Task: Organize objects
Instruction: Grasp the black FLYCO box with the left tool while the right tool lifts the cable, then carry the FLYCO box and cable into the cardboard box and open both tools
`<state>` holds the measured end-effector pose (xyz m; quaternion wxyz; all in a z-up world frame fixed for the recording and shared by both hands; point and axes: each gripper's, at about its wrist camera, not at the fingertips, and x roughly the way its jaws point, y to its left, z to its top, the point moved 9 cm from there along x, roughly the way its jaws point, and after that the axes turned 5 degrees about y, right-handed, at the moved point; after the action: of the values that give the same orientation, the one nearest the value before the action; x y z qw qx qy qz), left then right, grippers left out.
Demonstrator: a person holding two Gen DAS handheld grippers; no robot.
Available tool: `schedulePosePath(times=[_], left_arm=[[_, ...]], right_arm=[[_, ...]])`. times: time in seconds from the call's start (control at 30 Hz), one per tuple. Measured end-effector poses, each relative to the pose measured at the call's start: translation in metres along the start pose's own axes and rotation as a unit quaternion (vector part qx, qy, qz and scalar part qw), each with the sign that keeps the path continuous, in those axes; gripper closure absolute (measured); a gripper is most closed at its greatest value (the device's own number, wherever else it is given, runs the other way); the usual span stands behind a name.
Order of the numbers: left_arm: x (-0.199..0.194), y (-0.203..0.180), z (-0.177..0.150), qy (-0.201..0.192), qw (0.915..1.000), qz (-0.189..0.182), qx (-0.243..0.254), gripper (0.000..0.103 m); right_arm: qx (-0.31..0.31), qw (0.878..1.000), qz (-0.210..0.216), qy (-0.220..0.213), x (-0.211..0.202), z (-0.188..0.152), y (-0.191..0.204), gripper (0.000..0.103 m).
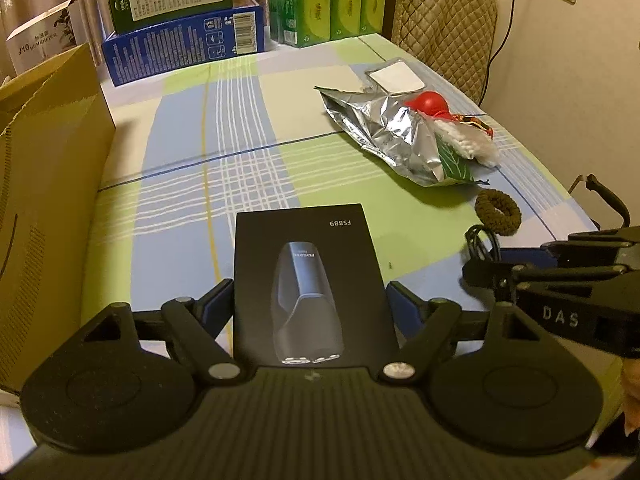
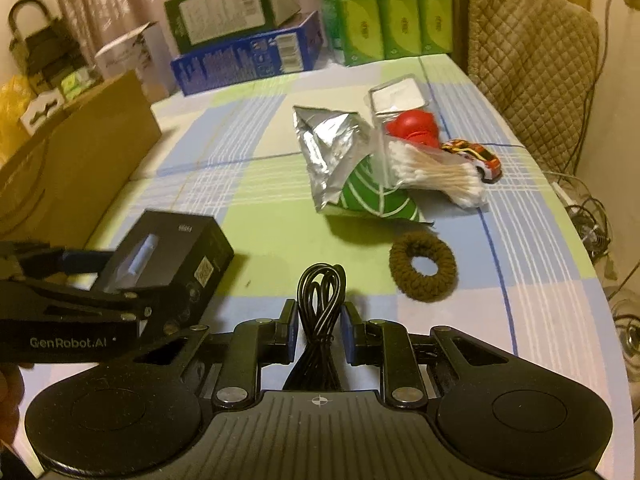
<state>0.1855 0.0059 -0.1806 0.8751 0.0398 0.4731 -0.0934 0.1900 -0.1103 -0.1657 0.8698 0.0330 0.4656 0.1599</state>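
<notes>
A black shaver box [image 1: 312, 280] sits between the blue pads of my left gripper [image 1: 312, 296], which press on its two sides. The right wrist view shows this box [image 2: 168, 256] just over the checked tablecloth, with the left gripper [image 2: 92, 276] around it. My right gripper [image 2: 320, 328] is shut on a coiled black cable [image 2: 322, 292], whose loops stick out ahead of the pads. In the left wrist view the right gripper [image 1: 520, 268] reaches in from the right with the cable [image 1: 480, 240] at its tip.
A brown hair tie [image 2: 424, 266] lies just ahead of the cable. Beyond it are a foil bag [image 2: 332, 148], cotton swabs [image 2: 436, 176], a red ball [image 2: 412, 126] and a toy car [image 2: 476, 156]. A cardboard box [image 1: 48, 160] stands left, with stacked boxes [image 1: 184, 44] behind.
</notes>
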Motion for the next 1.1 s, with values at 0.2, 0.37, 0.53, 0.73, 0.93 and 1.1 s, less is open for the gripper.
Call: schedulePosePath(times=[0.2,0.37,0.53,0.73,0.93,1.1], left_arm=[[-0.014,-0.003,0.011,-0.008,0.9999,-0.010,-0.009,0.026],[-0.041,0.004,0.026,-0.022,0.9996,-0.005,-0.014,0.026],[-0.085,0.023,0.049,-0.054,0.9982,0.002,-0.025,0.026],[-0.143,0.065,0.065,-0.093,0.9946,0.024,-0.041,0.026],[-0.196,0.136,0.064,-0.116,0.9889,0.070,-0.061,0.026],[-0.216,0.202,0.053,-0.111,0.9848,0.109,-0.079,0.026]], right_arm=[[0.024,0.999,0.011,-0.018,-0.017,0.007,-0.002,0.086],[0.025,0.999,0.018,-0.034,-0.041,0.023,0.006,0.086],[-0.001,0.997,0.042,-0.067,-0.074,0.059,0.045,0.087],[-0.052,0.989,0.087,-0.103,-0.103,0.106,0.128,0.087],[-0.085,0.979,0.156,-0.096,-0.101,0.129,0.220,0.087],[-0.097,0.972,0.204,-0.066,-0.078,0.129,0.284,0.087]])
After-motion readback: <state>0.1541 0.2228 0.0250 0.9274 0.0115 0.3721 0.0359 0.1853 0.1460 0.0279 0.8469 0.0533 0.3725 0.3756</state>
